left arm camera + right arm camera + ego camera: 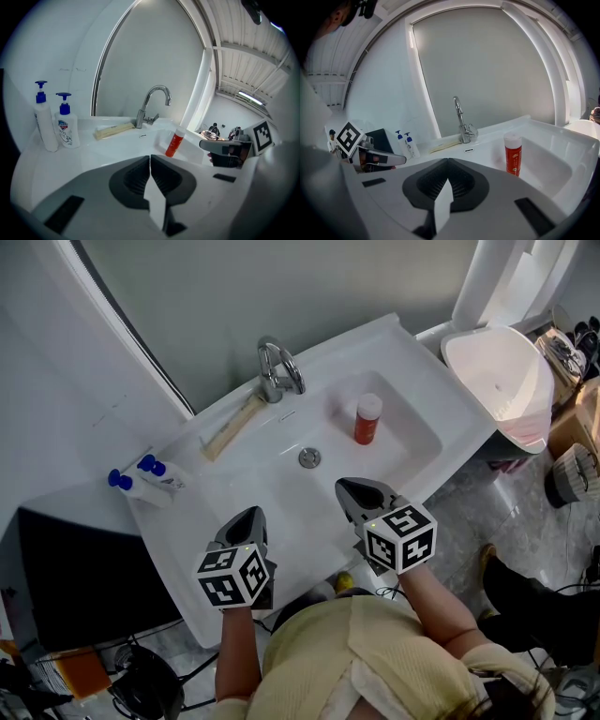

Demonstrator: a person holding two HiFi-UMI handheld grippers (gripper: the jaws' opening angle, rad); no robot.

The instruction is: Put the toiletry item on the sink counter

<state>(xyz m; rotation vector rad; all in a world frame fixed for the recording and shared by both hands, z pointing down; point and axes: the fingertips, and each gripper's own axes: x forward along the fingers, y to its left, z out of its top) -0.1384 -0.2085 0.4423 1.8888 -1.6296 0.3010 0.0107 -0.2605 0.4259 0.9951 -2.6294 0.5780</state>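
Red plastic tube with white cap noted upright inside the basin, right of the drain, below the rim and not on the flat desk. Empty left claw and empty right claw both pressed fully together, side by side over the front edge of the sink, well short of the tube. Two blue-topped pump bottles standing on the desk at its far left corner; beige bar-shaped item lying beside the faucet. Judged risks, should the tube be taken up: tall, narrow body on a glossy sloping floor, likely to topple from a one-sided nudge and roll toward the drain; smooth round wall liable to slip in a shallow pinch; possible knock against the basin wall on the way out; either claw, as set, too narrow to admit it. Differences between views: head view alone giving the plan layout, the tube's place relative to drain and rim, and the toilet bowl off to the right; right gripper view showing the tube side-on at full height against the basin wall; left gripper view showing the pump bottles large and near, and the tube seeming to lean, judged a lens effect.
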